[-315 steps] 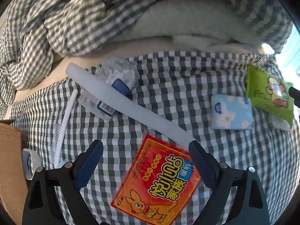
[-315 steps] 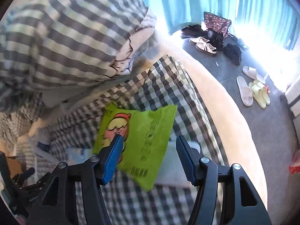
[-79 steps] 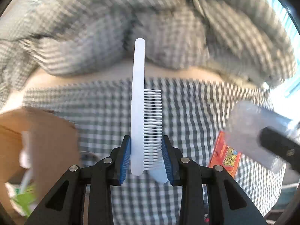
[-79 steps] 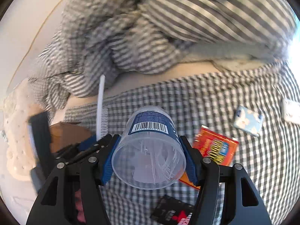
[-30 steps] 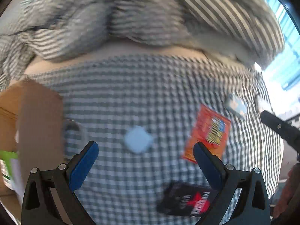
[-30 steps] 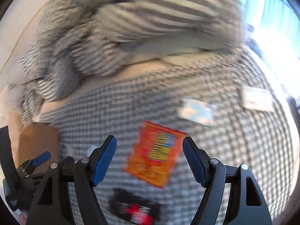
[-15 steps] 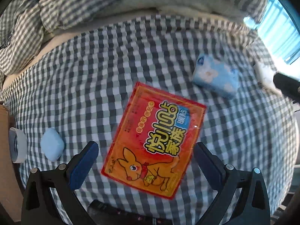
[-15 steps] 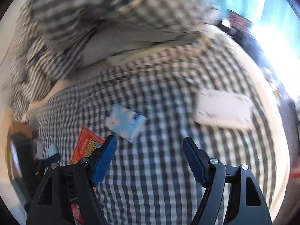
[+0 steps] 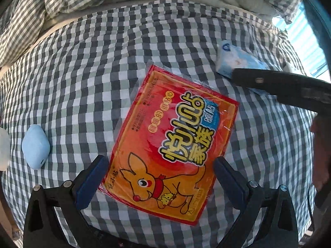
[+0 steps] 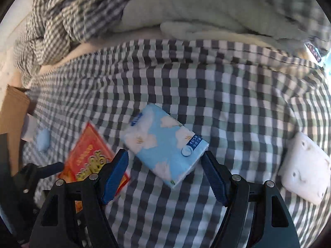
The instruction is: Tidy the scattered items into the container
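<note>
A red and orange heat-patch packet [image 9: 171,144] with a cartoon kangaroo lies flat on the checked bedsheet. My left gripper [image 9: 160,172] is open just above it, its blue pads on either side of the packet's near end and not pressing it. A light blue tissue pack [image 10: 165,144] lies on the sheet to the right; my right gripper [image 10: 165,170] hangs open over its near edge without touching it. In the left wrist view the tissue pack [image 9: 233,62] shows half hidden behind the right gripper's dark finger. The cardboard box [image 10: 11,111] sits at the far left.
A small pale blue rounded case [image 9: 35,146] lies on the sheet to the left, beside a white tape roll [image 9: 3,149]. A white flat plate with holes [image 10: 304,167] lies at the right. A rumpled checked duvet [image 10: 186,6] is piled at the back.
Both grippers have sunk toward the bed, so the packet and the tissue pack look larger. The right gripper has swung across to sit over the tissue pack and now shows in the left view.
</note>
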Motion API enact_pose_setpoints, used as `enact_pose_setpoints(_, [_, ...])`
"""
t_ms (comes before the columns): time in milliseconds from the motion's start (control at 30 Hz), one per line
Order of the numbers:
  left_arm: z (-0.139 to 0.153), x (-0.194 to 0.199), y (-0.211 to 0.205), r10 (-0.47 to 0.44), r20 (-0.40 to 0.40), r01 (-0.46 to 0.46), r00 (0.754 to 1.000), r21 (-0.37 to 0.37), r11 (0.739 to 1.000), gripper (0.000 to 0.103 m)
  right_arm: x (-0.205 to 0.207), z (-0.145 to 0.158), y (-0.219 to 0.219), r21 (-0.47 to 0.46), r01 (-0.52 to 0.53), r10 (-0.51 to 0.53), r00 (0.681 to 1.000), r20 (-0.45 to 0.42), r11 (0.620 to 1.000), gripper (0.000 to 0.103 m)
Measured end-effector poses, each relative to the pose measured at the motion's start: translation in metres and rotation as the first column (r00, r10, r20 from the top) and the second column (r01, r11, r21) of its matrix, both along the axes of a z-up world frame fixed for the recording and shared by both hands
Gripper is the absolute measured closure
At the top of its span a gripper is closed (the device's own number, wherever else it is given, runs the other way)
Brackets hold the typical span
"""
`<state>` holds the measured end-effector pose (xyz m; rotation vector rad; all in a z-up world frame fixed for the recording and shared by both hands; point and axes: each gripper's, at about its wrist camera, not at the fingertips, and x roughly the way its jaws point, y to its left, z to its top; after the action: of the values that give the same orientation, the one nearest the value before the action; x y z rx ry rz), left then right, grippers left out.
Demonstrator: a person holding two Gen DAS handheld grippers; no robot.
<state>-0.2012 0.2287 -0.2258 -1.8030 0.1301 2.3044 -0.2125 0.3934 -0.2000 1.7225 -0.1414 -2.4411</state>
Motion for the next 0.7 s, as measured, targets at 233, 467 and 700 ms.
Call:
enact_pose_setpoints(233, [-0.001,0.012,0.0,-0.073,-0.01,0.073,0.997,-0.001,0.997,0.0,-0.001,-0.012,-0.025,0.158,-0.07,0.076,0.996,-0.036,0.985,0.019])
enact_pose_setpoints(467, [-0.003,0.005,-0.005,-0.121,0.008,0.121,0.993,0.003,0.993,0.0,0.006,0.006,0.002,0.098,0.053,-0.051,0.998,-0.022,0.994,0.085])
enact_pose_setpoints(700, [0.019,-0.004,-0.037,-0.108,0.022,0.108,0.994,0.015,0.994,0.034,0.024,0.019,0.01,0.059,0.085,-0.084,0.996,-0.033,0.995,0.101])
